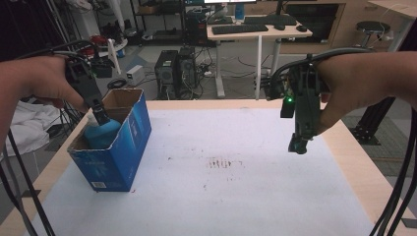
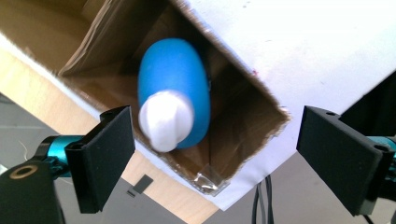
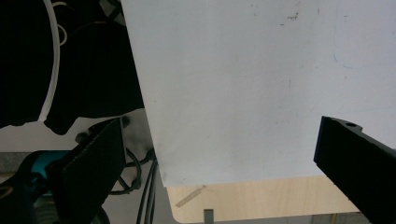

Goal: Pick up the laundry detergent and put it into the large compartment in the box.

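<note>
Your left tongs (image 1: 102, 117) hang over the open top of the blue cardboard box (image 1: 125, 147), jaws spread wide and gripping nothing. The blue bottle (image 2: 173, 91) with the white cap (image 2: 166, 120) lies inside the box, directly below and ahead of those tongs; in the left gripper view it sits between the two pads but clear of both. The box stands on the bench (image 1: 236, 196) at its left edge, just under your left tongs. Your right tongs (image 1: 298, 146) hover above the white bench cover on the opposite side, well apart from the box, pointing down, jaws spread wide with nothing between them; right gripper view has bare cover and the bench edge beneath them.
</note>
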Demonstrator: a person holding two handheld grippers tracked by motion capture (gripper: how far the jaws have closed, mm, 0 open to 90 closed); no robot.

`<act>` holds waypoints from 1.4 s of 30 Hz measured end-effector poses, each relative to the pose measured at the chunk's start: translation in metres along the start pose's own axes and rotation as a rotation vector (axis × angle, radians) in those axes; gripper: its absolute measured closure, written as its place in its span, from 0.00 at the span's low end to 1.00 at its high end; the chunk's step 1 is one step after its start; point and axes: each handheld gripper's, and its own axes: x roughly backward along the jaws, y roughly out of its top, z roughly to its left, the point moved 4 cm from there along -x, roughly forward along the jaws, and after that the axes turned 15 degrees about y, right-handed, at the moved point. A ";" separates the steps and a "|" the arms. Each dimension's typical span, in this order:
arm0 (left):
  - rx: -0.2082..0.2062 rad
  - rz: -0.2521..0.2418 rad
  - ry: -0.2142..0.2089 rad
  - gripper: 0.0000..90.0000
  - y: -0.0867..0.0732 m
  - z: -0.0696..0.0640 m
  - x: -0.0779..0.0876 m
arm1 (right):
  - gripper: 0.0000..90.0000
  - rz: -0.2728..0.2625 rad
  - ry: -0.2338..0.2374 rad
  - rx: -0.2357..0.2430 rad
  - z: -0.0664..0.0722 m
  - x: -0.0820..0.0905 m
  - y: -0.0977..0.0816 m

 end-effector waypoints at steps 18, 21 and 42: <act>-0.208 -0.065 -0.069 0.02 0.034 -0.050 0.011 | 0.02 0.004 0.013 -0.007 -0.007 -0.002 0.002; -0.244 -0.074 -0.072 0.02 0.040 -0.059 0.011 | 0.02 0.007 0.016 -0.006 -0.008 -0.003 0.002; -0.508 -0.095 -0.108 0.02 0.071 -0.110 -0.023 | 0.02 0.007 0.010 -0.016 -0.006 -0.004 0.007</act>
